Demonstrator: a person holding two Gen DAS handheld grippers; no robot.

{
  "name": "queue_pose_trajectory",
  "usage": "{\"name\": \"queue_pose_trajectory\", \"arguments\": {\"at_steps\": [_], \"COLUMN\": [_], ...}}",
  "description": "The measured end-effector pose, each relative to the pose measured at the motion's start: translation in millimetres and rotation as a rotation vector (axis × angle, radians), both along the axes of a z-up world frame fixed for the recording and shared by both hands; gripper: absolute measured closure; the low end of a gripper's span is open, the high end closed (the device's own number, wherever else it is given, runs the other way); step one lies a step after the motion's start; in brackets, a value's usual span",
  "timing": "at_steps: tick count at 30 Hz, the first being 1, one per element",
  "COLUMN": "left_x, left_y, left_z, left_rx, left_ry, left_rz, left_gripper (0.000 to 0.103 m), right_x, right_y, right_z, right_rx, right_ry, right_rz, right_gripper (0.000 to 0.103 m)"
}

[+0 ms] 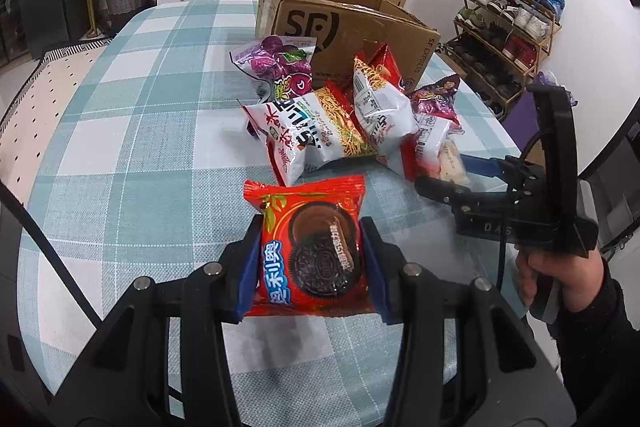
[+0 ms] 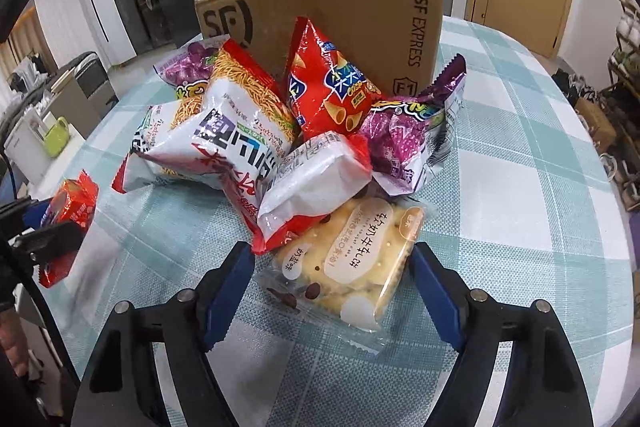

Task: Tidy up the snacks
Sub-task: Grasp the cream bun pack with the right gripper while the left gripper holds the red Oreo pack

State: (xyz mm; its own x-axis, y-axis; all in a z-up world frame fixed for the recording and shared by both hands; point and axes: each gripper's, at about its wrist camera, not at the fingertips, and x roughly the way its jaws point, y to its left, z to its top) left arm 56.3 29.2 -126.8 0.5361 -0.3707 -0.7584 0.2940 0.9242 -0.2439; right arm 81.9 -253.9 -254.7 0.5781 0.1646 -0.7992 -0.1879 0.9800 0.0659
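Observation:
My left gripper [image 1: 310,259] is shut on a red Oreo pack [image 1: 312,247] and holds it above the checked tablecloth; the pack also shows at the left of the right wrist view [image 2: 68,211]. My right gripper [image 2: 332,287] is open, its blue pads on either side of a clear cracker pack [image 2: 352,259] lying at the near edge of the snack pile. The pile holds white noodle-snack bags [image 2: 224,135], a red chip bag [image 2: 324,83] and purple candy bags [image 2: 404,143]. The right gripper shows in the left wrist view [image 1: 448,179].
An open brown SF cardboard box [image 2: 332,15] stands right behind the pile. The table [image 1: 132,131] has a blue-and-white checked cloth. A shoe rack [image 1: 508,27] stands at the far right, cabinets and suitcases by the back wall.

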Motion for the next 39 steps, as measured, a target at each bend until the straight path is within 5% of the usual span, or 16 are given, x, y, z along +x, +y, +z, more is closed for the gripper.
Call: {"name": "queue_pose_trajectory", "arguments": {"at_steps": [11,24,39], "left_x": [-2,-11,-23], "left_y": [7,4,-3], "left_z": [-1,9,30], "left_rx": [-0.012,-0.009,0.008], "left_ry": [0.009,-0.015,-0.045], "left_rz": [0.018,0.023,0.028], "left_gripper": [0.060,0.060,0.060], "right_x": [-11,-42,-82], "right_y": [-16,-38,-50], "right_z": [2,11,55], "right_rx": [0.041,0.096,0.184], "right_ry": [-0.011,-0.044,-0.176], "right_rz": [-0.012,-0.044,-0.009], "right_gripper": [0.040,0.040,0.044]}}
